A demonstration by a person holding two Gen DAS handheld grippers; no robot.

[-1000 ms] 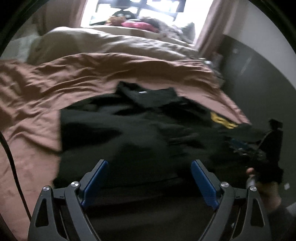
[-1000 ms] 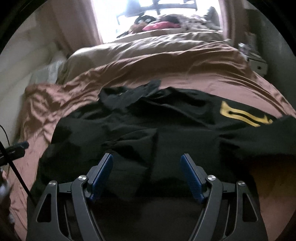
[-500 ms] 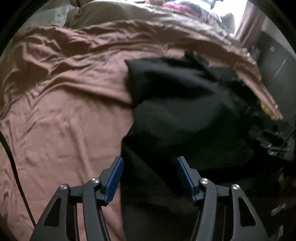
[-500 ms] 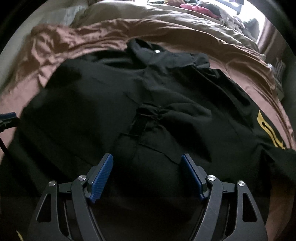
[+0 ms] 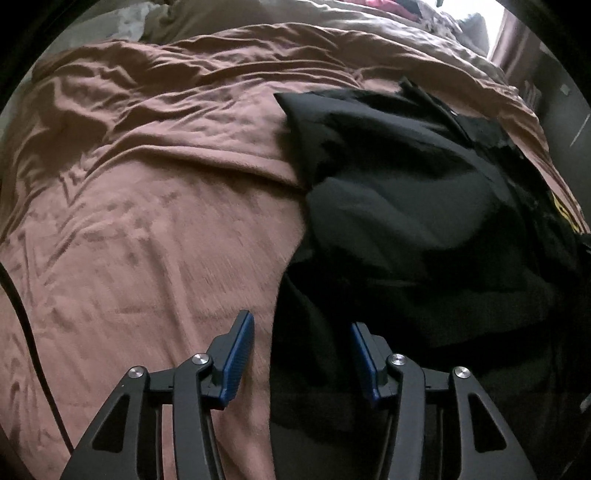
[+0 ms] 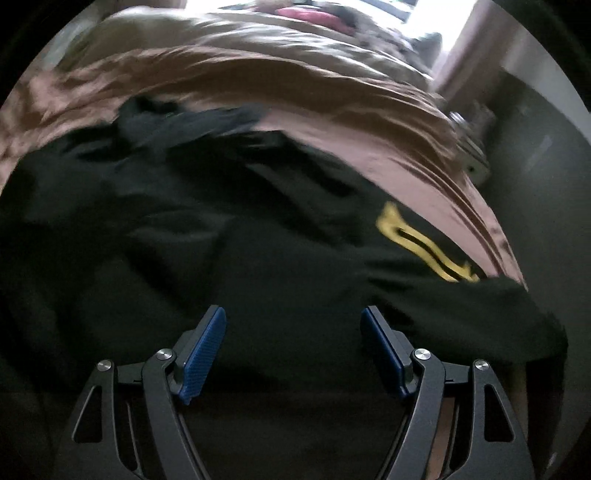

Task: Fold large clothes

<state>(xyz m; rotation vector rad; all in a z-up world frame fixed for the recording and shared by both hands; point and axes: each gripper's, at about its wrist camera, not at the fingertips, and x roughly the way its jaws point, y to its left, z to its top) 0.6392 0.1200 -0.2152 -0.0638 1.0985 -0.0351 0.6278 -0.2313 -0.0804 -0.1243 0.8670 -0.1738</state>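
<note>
A large black shirt [image 5: 406, 206] lies spread on a brown bedspread [image 5: 147, 206]. It has a collar at the far end and a yellow print [image 6: 424, 247] on its right sleeve. My left gripper [image 5: 301, 332] is open at the shirt's left lower edge, with the black cloth between its blue pads and the left pad [image 5: 240, 347] over the bedspread. My right gripper [image 6: 293, 332] is open wide and empty, low over the shirt [image 6: 221, 240] near the right sleeve.
A beige duvet [image 6: 240, 40] and a pink item [image 6: 310, 16] lie at the far end of the bed under a bright window. A dark wall [image 6: 535, 155] runs along the right. A black cable [image 5: 26, 332] hangs at the left edge.
My left gripper swung left to the shirt's left edge and narrowed its opening. My right gripper swung right toward the sleeve with the yellow print. The shirt lies as before.
</note>
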